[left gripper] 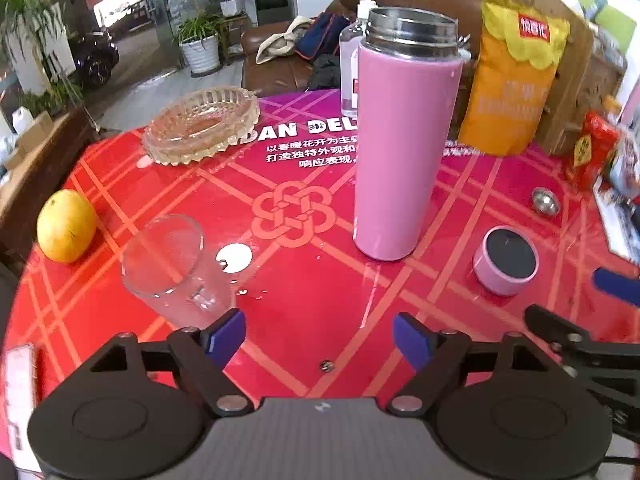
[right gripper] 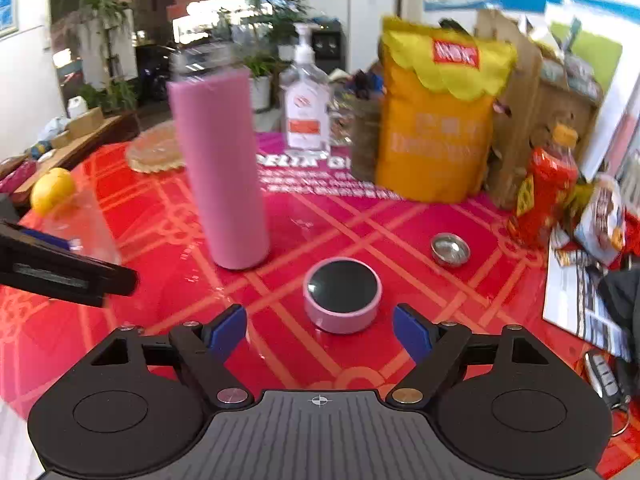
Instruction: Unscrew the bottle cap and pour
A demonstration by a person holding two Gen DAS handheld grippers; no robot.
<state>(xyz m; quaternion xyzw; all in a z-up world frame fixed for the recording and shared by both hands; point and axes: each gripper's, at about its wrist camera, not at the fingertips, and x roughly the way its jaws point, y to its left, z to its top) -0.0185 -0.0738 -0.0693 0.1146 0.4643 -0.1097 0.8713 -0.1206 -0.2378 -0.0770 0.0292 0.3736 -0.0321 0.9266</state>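
Left gripper (left gripper: 319,338): jaws spread wide, nothing between the blue pads (left gripper: 226,334), held low over the red table cover (left gripper: 320,300). Right gripper (right gripper: 319,330): likewise wide, empty.

Left wrist view, outward from the gripper:
- Clear glass (left gripper: 172,268) at 10 o'clock, just beyond the left pad, upright, mouth up; fisheye makes it look tilted. No liquid seen in it for certain.
- White disc (left gripper: 235,258) at 11 o'clock, just beside the glass.
- Pink bottle (left gripper: 404,148) at 12–1 o'clock, upright on the cover, long axis vertical, steel threaded neck (left gripper: 412,26) uppermost, mouth pointing up, cap off.
- Pink cap (left gripper: 505,261) at 2 o'clock, lying flat, apart from the bottle, dark face up.
- Small steel piece (left gripper: 545,201) beyond the cap, further toward 2 o'clock.
- Yellow citrus fruit (left gripper: 66,225) at 9–10 o'clock near the table edge.
- Glass ashtray (left gripper: 202,124) at 11 o'clock, far side.
- Pump bottle (left gripper: 352,52) right behind the pink bottle, partly hidden.
- Orange-yellow bag (left gripper: 516,76) at 1 o'clock, standing.
- Other gripper's finger tip at the right frame edge.

Right wrist view (motion-blurred):
- Cap at 12 o'clock, just ahead of the open pads, not touched.
- Bottle at 11 o'clock, standing, long axis vertical.
- Red packet (right gripper: 548,196) at 2 o'clock.
- Car key (right gripper: 604,380) at 3–4 o'clock.
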